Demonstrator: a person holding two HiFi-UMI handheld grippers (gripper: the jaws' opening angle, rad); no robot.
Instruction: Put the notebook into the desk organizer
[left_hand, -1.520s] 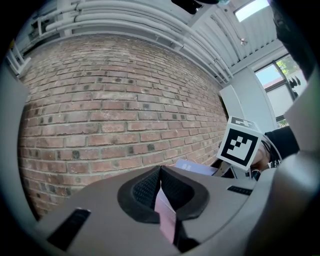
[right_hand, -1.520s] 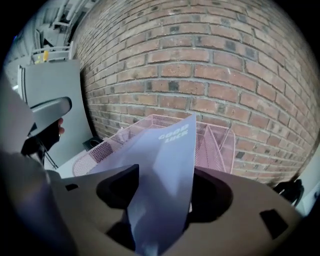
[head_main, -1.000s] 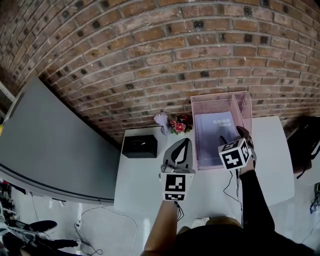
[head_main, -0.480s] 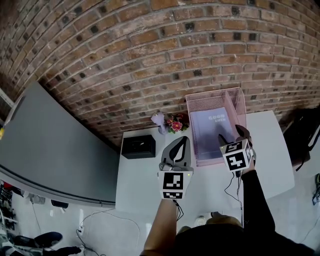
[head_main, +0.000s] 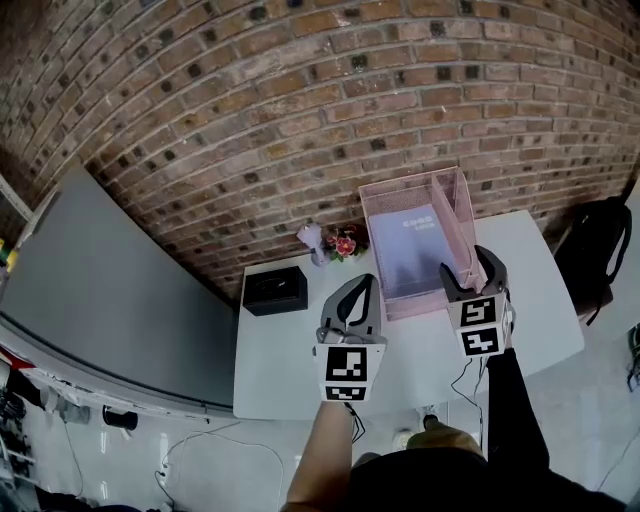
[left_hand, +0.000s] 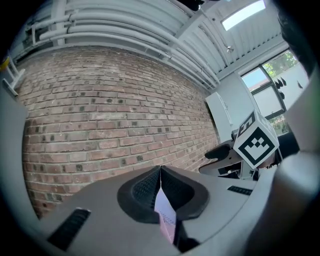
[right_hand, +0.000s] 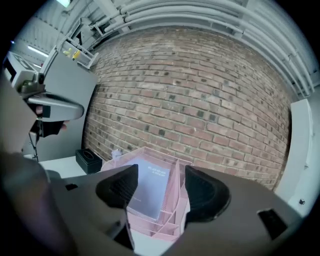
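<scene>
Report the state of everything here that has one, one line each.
notebook, closed, cover up, inside the large compartment
desk organizer, upright, holding the notebook; small compartments look empty
left tool, jaws together, gripping nothing
right tool, jaws apart, empty, facing the desk organizer
black box, lid shut

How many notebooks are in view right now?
1. The notebook rests in the large compartment of the pink desk organizer, ahead of the open right gripper. The narrow side slots could hide another.
</scene>
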